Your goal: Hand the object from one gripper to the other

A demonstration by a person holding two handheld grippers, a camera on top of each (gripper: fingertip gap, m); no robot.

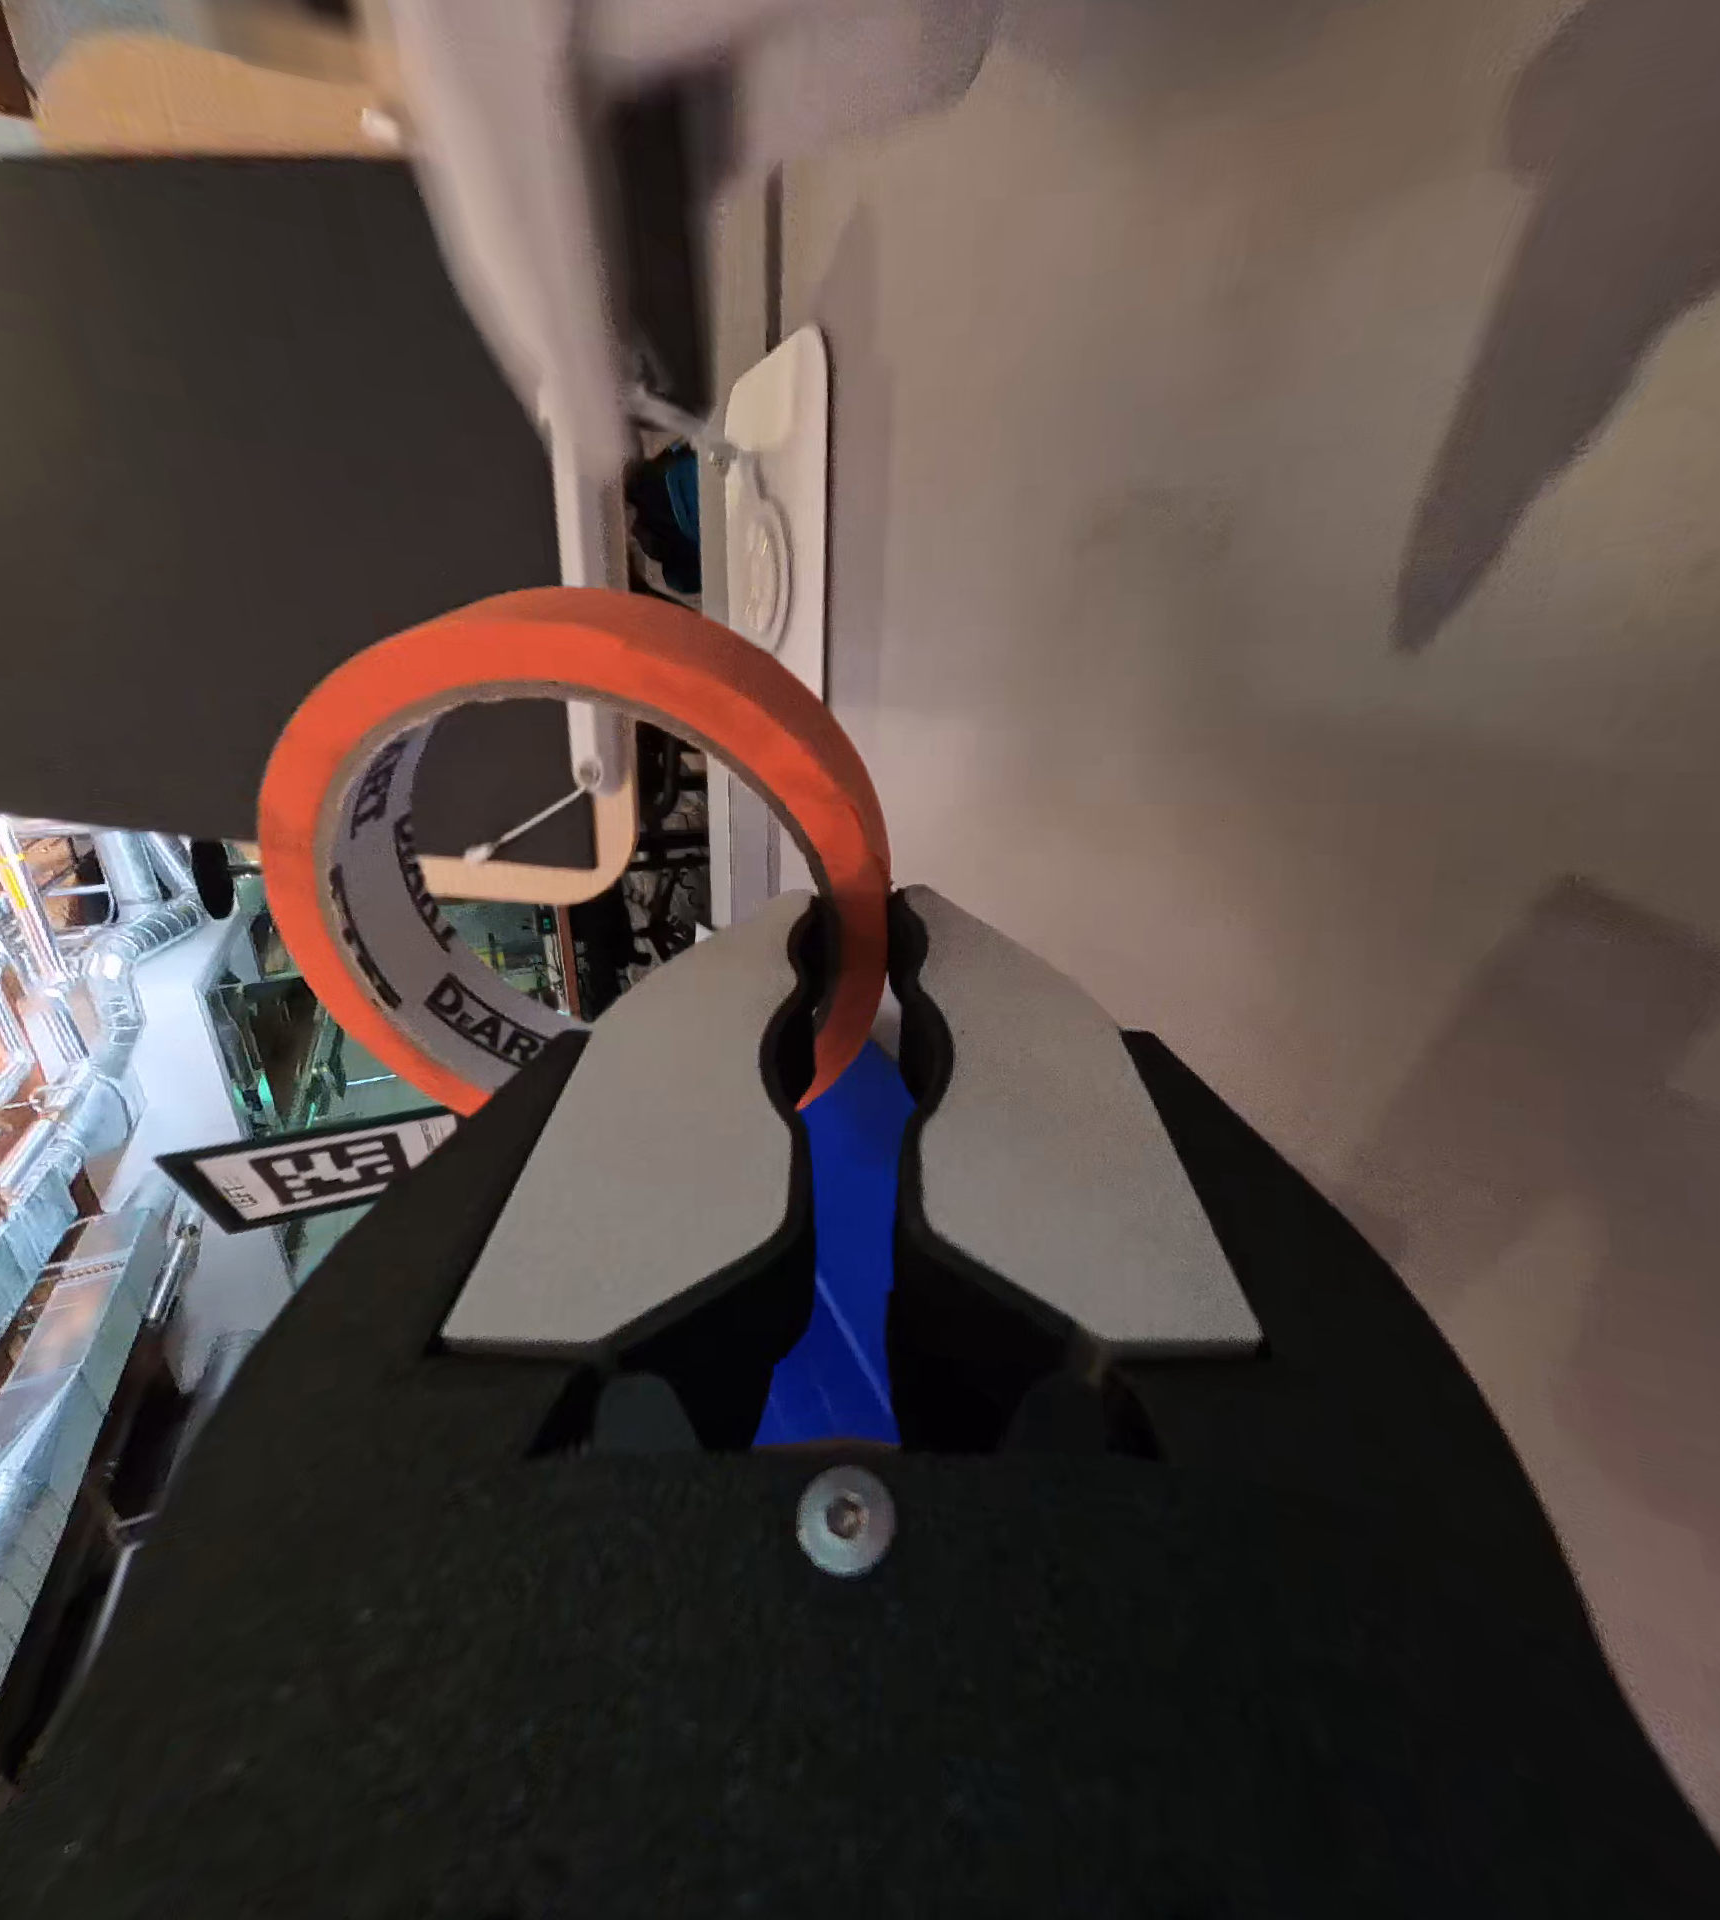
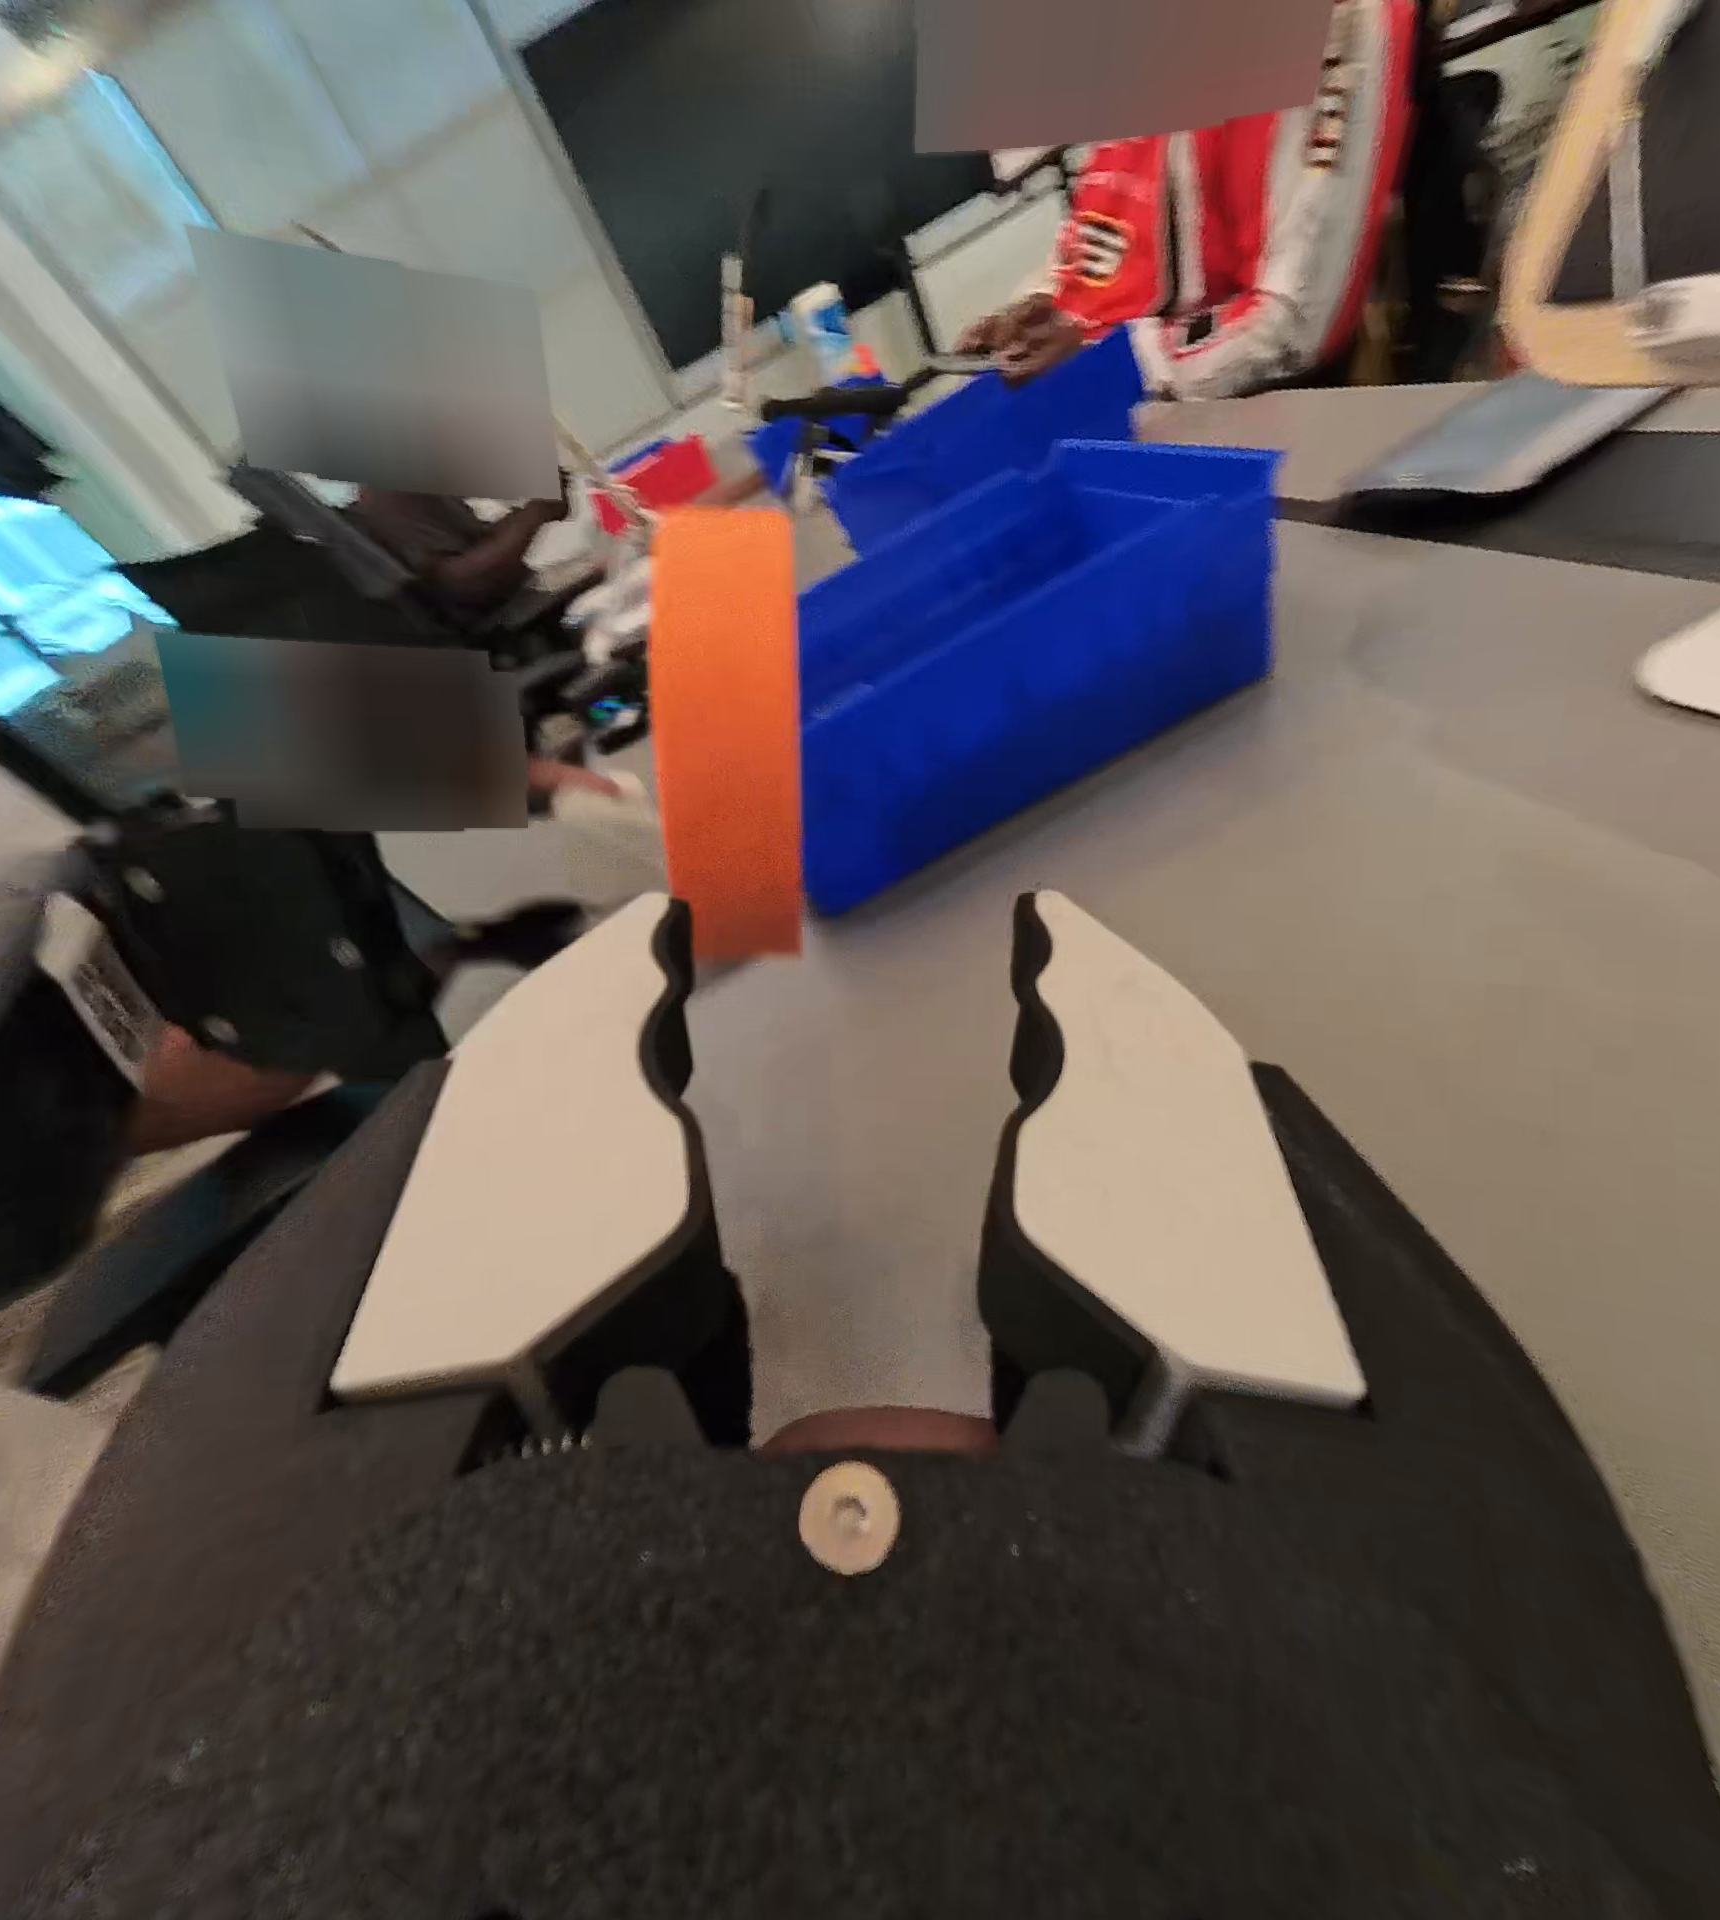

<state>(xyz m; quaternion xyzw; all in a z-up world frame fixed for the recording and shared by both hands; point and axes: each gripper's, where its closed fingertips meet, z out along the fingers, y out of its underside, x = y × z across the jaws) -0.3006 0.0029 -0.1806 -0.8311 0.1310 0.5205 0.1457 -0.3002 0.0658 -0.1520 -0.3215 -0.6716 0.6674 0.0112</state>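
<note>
The left gripper (image 1: 851,914), with pale grey finger plates and black wavy pads, pinches the wall of a round orange roll of masking tape (image 1: 565,831) with a grey cardboard core, one pad inside the ring and one outside. In the right wrist view the same tape roll (image 2: 726,727) hangs edge-on, just ahead of the right gripper (image 2: 851,925), whose fingers are spread wide with nothing between them. Behind sits a blue plastic divided bin (image 2: 1043,665) on the grey table (image 2: 1407,935)
</note>
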